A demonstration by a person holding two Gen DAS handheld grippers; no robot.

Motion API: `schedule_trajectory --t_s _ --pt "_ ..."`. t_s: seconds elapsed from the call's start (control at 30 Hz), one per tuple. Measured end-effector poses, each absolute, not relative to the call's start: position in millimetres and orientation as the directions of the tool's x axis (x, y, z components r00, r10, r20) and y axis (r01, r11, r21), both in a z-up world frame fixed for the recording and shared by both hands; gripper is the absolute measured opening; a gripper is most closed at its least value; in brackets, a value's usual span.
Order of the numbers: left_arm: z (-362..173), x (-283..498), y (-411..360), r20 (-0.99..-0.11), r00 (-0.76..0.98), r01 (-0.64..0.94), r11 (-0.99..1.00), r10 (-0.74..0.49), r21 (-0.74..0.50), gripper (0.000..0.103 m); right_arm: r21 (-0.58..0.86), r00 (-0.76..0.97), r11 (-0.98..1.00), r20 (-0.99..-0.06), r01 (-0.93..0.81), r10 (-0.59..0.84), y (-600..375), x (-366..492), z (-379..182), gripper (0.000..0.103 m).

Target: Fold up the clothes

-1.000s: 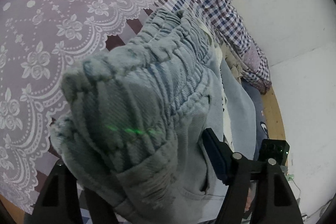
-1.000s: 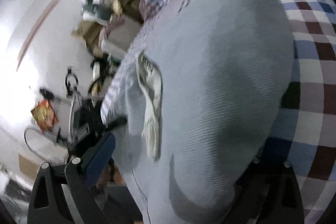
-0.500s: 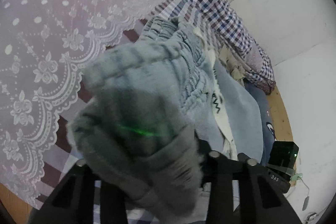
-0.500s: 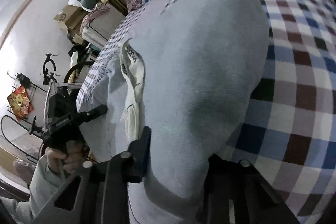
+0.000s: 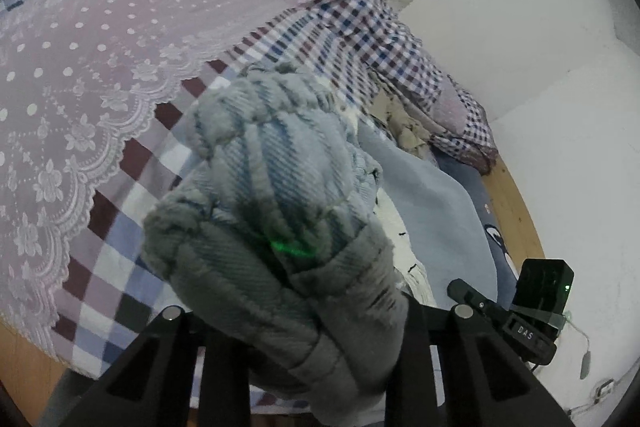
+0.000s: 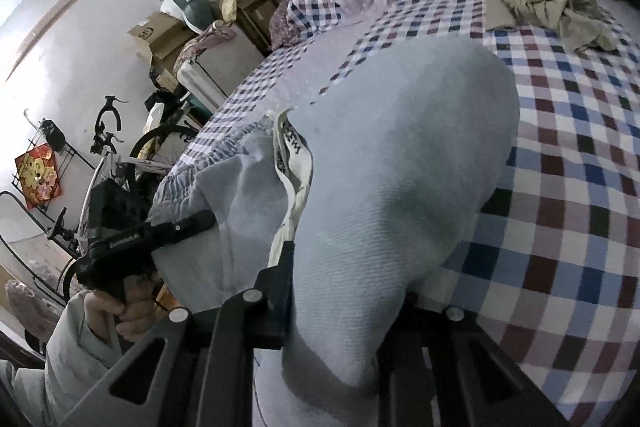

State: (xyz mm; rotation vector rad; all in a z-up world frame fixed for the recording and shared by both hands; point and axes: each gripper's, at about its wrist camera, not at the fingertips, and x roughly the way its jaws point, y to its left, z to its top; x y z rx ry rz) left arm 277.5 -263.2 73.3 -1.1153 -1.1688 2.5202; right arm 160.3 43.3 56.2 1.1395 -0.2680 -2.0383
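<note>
A light blue pair of trousers [image 5: 280,167] with a gathered elastic waistband hangs over the checked bed [image 6: 580,187]. My left gripper [image 5: 312,315] has a bunched end of the waistband between its jaws, which are still closing, and the pads press on the cloth. My right gripper [image 6: 344,291] is also still closing and pinches the smooth blue cloth of the trousers [image 6: 400,147] next to a white printed band [image 6: 292,155]. The left gripper's tip [image 6: 192,223] shows in the right wrist view, held by a hand [image 6: 120,311].
A lilac lace cover [image 5: 80,67] lies on the bed to the left. A crumpled beige garment [image 6: 560,3] lies at the far side. A bicycle [image 6: 132,155], cardboard boxes [image 6: 160,31] and a clothes rack stand beyond the bed's edge. A white wall [image 5: 560,27] is close by.
Both grippers have shut on the trousers and lifted them. More of the bed and room shows around the raised cloth than a second ago.
</note>
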Motion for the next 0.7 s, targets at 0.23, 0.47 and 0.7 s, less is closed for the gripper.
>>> schedule_trajectory --t_s 0.23,0.47,0.7 --pt "100.1 280.9 -218.7 -0.560 -0.709 0.106 -0.720 0.428 -0.686 0.025 0.503 -0.335 -0.689 -0.622 0.522 -0.708 78.9 189.9 71.3 0.020" --pt "133.1 265.0 -165.3 -0.542 -0.694 0.015 -0.743 0.474 -0.669 0.024 0.494 -0.399 -0.712 -0.598 0.499 -0.695 139.5 218.6 90.4 0.019" --pt "173.6 217.6 -95.6 -0.506 -0.667 -0.109 -0.744 0.546 -0.659 0.024 0.479 -0.516 -0.758 -0.555 0.442 -0.652 211.4 234.2 128.6 0.019"
